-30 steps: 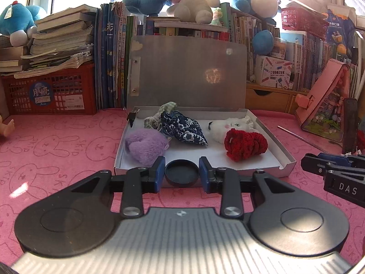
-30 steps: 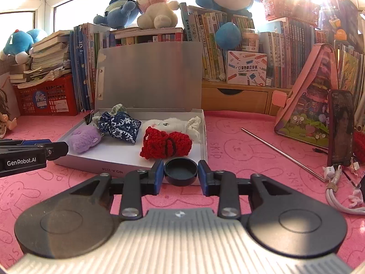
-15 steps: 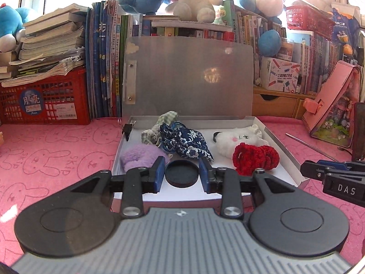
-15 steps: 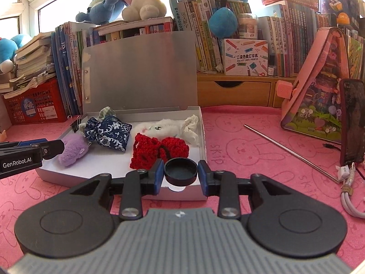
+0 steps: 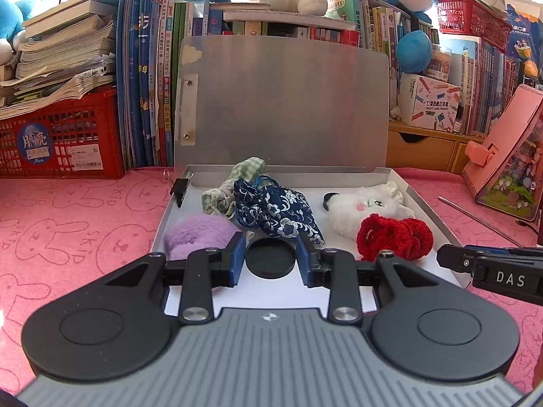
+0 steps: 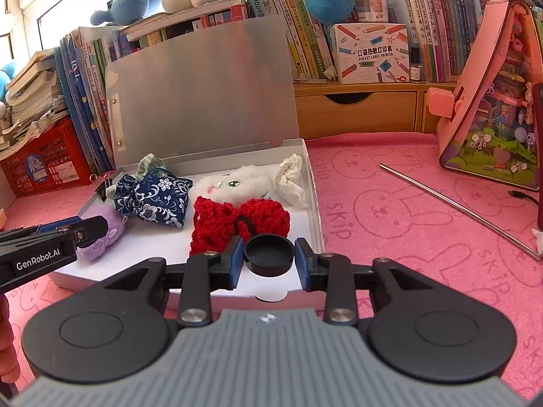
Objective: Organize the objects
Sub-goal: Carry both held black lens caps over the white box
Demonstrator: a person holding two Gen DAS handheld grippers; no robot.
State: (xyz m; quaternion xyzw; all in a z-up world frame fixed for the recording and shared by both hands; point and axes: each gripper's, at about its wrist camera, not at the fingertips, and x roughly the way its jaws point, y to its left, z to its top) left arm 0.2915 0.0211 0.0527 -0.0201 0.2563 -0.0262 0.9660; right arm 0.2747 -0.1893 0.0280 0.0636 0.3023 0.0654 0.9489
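Observation:
A shallow white box lies on the pink mat with its lid raised. Inside are a purple plush, a blue floral pouch, a green checked pouch, a white plush and a red crochet piece. My left gripper hovers over the box's near left part, shut on a black round cap. My right gripper is over the near right corner, shut on a like black cap with a white body below. Each gripper's tip shows at the edge of the other's view.
A black binder clip hangs on the box's left rim. A metal rod lies on the mat at the right, before a pink house-shaped case. A red crate, books and a wooden drawer unit line the back.
Both grippers have come forward from the mat in front of the box to over its near edge. The right view has rolled a little. Both caps stay between the pads.

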